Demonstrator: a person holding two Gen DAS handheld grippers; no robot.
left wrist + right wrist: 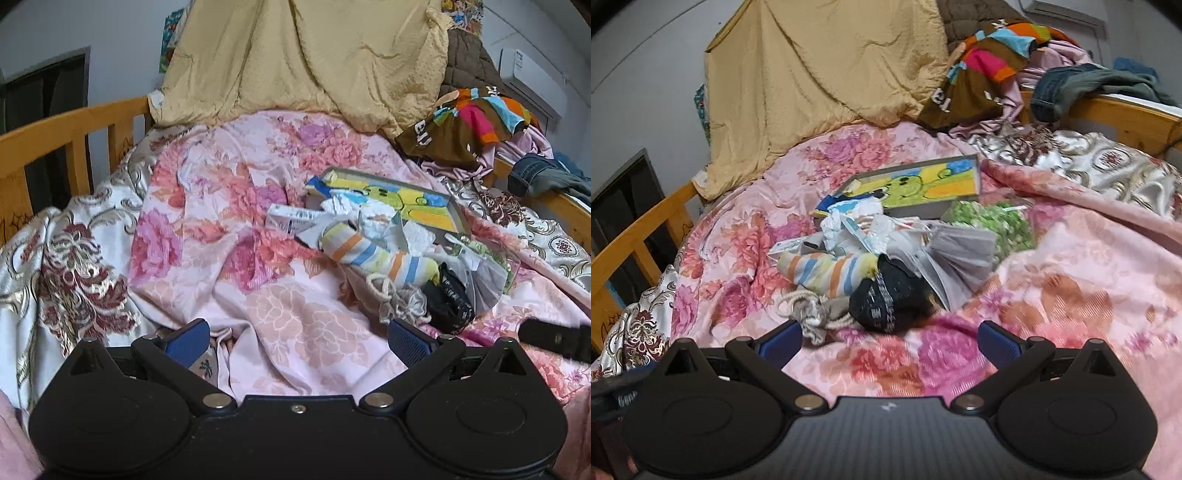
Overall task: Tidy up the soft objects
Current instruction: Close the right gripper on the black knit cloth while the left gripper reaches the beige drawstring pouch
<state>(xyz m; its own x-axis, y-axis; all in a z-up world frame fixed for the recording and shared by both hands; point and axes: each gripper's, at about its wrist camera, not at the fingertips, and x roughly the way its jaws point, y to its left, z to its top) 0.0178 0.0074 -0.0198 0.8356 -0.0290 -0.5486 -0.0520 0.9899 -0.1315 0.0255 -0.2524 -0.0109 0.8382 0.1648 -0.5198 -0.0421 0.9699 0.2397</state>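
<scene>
While both hand-held grippers gape empty, black sock (pixel 886 299) nearest, possibly masks (pixel 956 254) behind.

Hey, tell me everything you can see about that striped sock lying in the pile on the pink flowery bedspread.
The striped sock is soft knit fabric with orange, blue, yellow and white bands. It lies crumpled and roughly lengthwise on the pink floral bedspread, at the near side of the small clutter pile. One end meets a black sock; crumpled white paper and packaging overlap its far side. A beige knitted item sits just in front. Neither gripper touches it.
</scene>
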